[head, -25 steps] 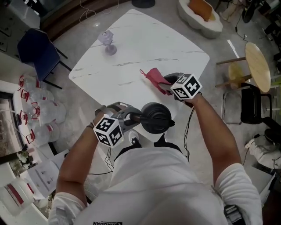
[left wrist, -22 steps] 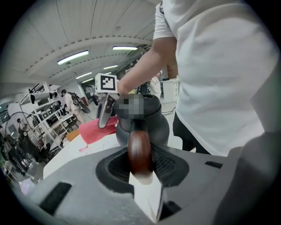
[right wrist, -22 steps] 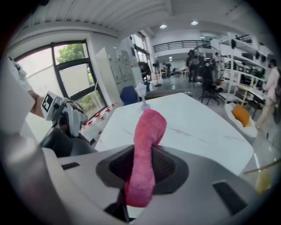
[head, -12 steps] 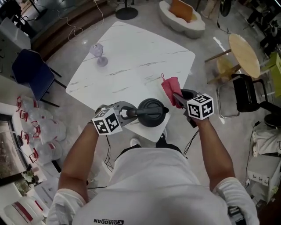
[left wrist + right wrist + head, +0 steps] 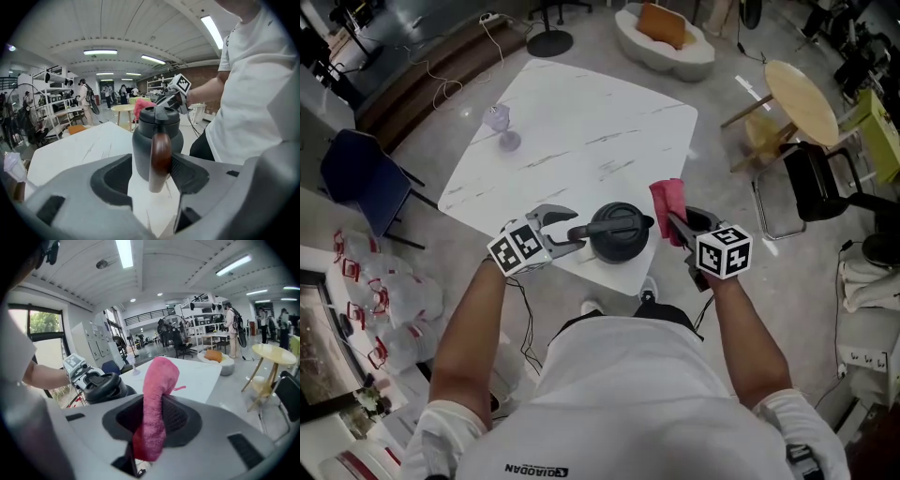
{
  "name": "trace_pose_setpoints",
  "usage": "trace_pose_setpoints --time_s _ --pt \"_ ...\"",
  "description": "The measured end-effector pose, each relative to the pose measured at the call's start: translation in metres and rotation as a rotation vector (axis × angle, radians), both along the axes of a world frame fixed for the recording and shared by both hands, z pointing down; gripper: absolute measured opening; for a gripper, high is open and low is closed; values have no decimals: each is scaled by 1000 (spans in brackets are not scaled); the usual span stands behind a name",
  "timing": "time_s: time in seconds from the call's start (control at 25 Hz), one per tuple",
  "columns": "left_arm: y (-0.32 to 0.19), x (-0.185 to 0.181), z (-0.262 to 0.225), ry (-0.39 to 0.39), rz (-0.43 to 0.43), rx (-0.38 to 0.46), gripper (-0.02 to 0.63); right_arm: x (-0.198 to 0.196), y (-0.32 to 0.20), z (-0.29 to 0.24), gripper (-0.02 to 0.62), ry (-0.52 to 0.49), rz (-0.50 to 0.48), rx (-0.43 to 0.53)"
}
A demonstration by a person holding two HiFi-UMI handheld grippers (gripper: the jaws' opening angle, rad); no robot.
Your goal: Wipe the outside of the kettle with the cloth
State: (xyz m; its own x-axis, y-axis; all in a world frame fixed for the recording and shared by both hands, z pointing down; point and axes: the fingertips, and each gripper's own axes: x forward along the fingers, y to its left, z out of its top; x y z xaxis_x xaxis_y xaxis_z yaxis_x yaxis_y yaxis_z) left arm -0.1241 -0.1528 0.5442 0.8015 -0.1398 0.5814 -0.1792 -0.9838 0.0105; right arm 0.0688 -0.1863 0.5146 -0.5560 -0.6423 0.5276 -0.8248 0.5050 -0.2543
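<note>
The dark kettle [image 5: 617, 232] stands upright at the near corner of the white marble bench [image 5: 581, 131], its lid [image 5: 619, 221] on and its brown handle [image 5: 160, 152] turned toward my left side. My left gripper [image 5: 151, 178] is lined up on that handle, and its fingers [image 5: 112, 180] have just been opening. They now stand wide apart with the handle upright between them. It sits close against the right-hand pad, whether touching I cannot tell, with a clear gap on the other side, so nothing is clamped there. My right gripper [image 5: 157, 423] is on the far side of the kettle from the left one, held up off the bench and just beside the kettle's body. Its fingers are closed on the pink cloth [image 5: 157, 394]. The cloth is pinched low down, and its free end rises above the pads and curls over at the top. From the head view the cloth hangs near the kettle's right flank, but I cannot tell whether it touches the metal. A clear stemmed glass [image 5: 499, 122] stands well apart, toward the far left of the bench.
</note>
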Motion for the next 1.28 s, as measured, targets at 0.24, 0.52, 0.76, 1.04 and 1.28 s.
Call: trace_pose_setpoints --time_s 0.24,0.52,0.76,1.04,1.28 --pt "7 -23 -28 134 -218 20 242 10 14 -12 106 -92 79 48" --pt "34 -35 -68 376 -615 32 177 18 22 -25 106 -174 7 59" --pt "62 -7 -67 370 -838 36 64 25 36 -28 103 -163 -70 60" --pt "96 26 -47 315 -976 -39 2 33 58 -31 103 -153 -140 74" --pt "105 31 -48 392 -1079 -105 2 36 77 -29 104 -168 -178 62"
